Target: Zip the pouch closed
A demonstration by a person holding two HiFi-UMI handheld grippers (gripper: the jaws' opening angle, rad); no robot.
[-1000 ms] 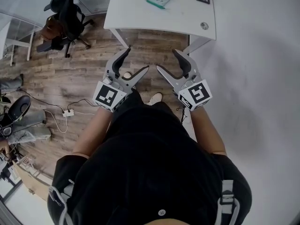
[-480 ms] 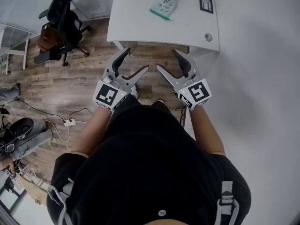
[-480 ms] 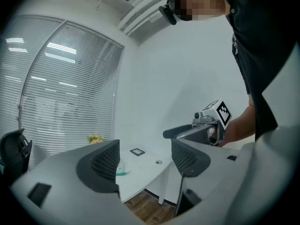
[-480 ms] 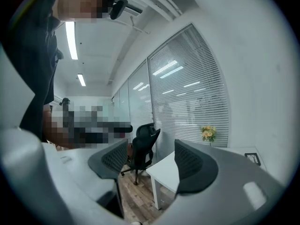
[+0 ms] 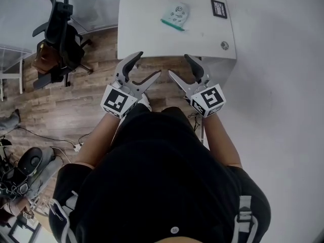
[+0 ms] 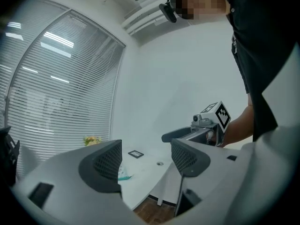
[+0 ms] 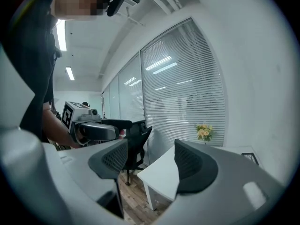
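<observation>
A small white and teal pouch [image 5: 175, 15] lies flat on the far part of the white table [image 5: 147, 29]. In the left gripper view the pouch [image 6: 123, 173] shows low between the jaws, still far off. Both grippers hang in front of the person's body, short of the table's near edge. My left gripper [image 5: 149, 64] is open with nothing in it, and my right gripper [image 5: 178, 65] is open and empty too. Their tips point toward each other. I cannot tell from here how the pouch's zip stands.
A black framed marker card [image 5: 218, 9] and a small round disc [image 5: 224, 45] lie on the table's right side. A black office chair [image 5: 58, 32] stands on the wood floor at the left. A white wall [image 5: 283, 85] runs along the right. Flowers [image 7: 204, 132] stand by the blinds.
The person has stepped toward the table, which now lies closer under the grippers. Both grippers stay open and keep their pose.
</observation>
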